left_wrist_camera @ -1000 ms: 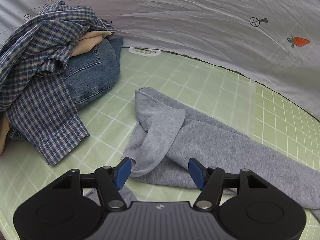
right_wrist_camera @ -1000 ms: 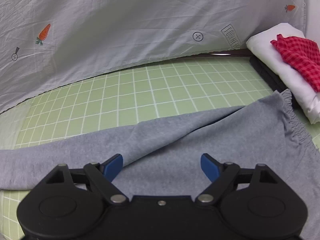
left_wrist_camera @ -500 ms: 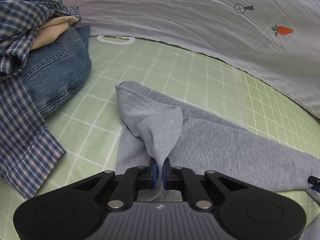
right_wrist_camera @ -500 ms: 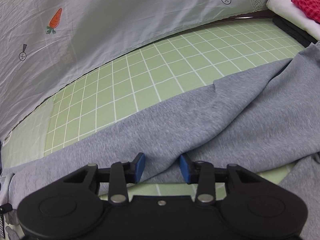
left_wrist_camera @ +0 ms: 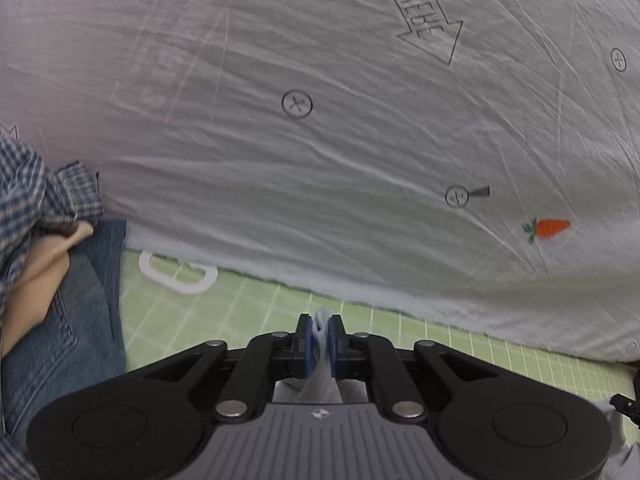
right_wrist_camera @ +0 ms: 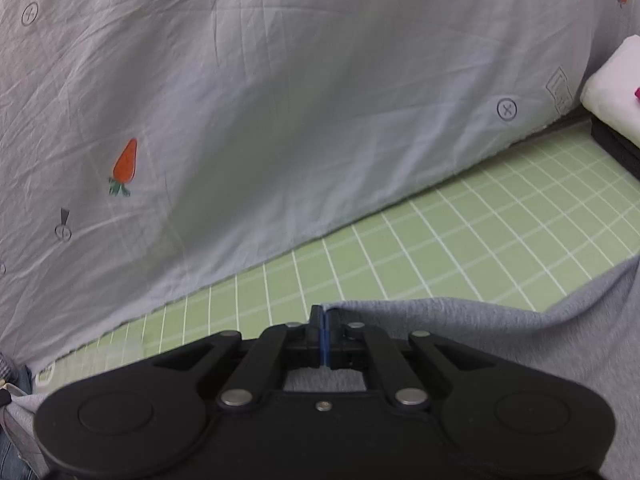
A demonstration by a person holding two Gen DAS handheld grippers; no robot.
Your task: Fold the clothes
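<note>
- Both grippers are clamped on the grey sweatpants [right_wrist_camera: 500, 344]: the left gripper [left_wrist_camera: 319, 338] pinches a bunched fold, though its jaws are easing apart slightly; the right gripper [right_wrist_camera: 323, 338] is clenched tight on the cloth's edge.
- Folding looks barely begun; the garment hangs between the grippers above the green grid mat [right_wrist_camera: 460, 240].
- Waiting at left: a plaid shirt [left_wrist_camera: 36, 188] and jeans [left_wrist_camera: 60, 328].
- Most of the grey garment is hidden under the gripper bodies, so its shape is probably unfolded, not certainly.
</note>
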